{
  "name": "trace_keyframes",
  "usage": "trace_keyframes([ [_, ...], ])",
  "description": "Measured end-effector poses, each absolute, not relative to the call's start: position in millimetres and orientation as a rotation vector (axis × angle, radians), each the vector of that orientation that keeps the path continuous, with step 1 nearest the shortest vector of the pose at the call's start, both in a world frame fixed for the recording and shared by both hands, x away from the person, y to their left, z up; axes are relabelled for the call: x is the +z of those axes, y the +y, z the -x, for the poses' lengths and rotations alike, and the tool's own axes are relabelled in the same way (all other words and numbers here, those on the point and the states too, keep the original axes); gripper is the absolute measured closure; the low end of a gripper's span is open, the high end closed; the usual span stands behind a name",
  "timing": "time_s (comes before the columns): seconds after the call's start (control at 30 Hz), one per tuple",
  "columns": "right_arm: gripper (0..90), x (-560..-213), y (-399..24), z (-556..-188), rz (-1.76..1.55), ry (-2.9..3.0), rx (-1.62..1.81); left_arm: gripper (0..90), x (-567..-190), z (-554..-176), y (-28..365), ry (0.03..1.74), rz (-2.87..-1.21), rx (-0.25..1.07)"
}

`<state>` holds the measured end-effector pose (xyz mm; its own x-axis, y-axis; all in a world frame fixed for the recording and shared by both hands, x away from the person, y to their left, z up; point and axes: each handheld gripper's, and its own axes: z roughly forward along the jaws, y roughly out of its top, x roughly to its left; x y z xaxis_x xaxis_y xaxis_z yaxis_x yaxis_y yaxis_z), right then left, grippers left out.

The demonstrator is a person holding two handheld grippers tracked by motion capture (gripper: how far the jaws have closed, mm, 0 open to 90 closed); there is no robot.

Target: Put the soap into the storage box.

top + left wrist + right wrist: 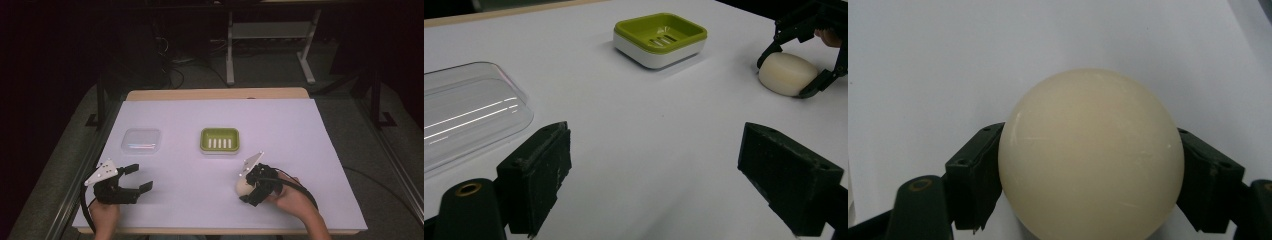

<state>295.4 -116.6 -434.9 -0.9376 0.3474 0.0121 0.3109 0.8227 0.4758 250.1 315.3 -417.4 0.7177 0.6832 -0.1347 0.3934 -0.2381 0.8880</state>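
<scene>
Left gripper (139, 178): jaws stood wide apart, empty, near the clear lid (141, 140).
Soap dish (219, 140): green, mid-table.
Right gripper (248, 186): jaws clamped the cream soap bar (1091, 155), low over the table (300, 150).

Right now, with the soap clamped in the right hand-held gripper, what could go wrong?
1. The soap is rounded and smooth, and the right hand-held gripper pinches only its sides, so it may slip or twist out when lifted.
2. The green soap dish looks light and sits loose on the table; a low approach could push it away.
3. The clear lid lies close to the open left hand-held gripper, which might bump it.
</scene>
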Motion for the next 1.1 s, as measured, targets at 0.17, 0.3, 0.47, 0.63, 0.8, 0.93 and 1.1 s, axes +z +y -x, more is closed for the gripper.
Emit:
trace_keyframes([
  [0.17,23.3,-434.7,-116.9,-295.6,-0.527,2.921,0.744,13.2,-417.4,-250.0,315.2,0.837,-1.861,0.344],
  [0.3,23.5,-434.1,-116.3,-295.6,-0.532,2.924,0.734,13.2,-417.5,-250.1,315.2,0.838,-1.861,0.343],
  [0.47,23.7,-433.5,-116.1,-295.8,-0.522,2.928,0.731,13.2,-417.4,-250.0,316.2,0.839,-1.86,0.344],
  [0.63,23.8,-432.6,-116.7,-295.8,-0.51,2.934,0.742,13.2,-417.2,-249.7,317.1,0.839,-1.859,0.347],
  [0.8,23.8,-424.6,-119.1,-294.2,-0.509,2.919,0.795,13.2,-417.0,-249.3,317.9,0.843,-1.857,0.349],
  [0.93,23.8,-418.5,-120.7,-295.7,-0.506,2.906,0.814,13.2,-416.9,-249.0,318.1,0.842,-1.858,0.352],
  [1.1,23.8,-414.2,-119.7,-298.7,-0.493,2.902,0.833,13.2,-416.6,-248.5,318.4,0.844,-1.855,0.357],
])
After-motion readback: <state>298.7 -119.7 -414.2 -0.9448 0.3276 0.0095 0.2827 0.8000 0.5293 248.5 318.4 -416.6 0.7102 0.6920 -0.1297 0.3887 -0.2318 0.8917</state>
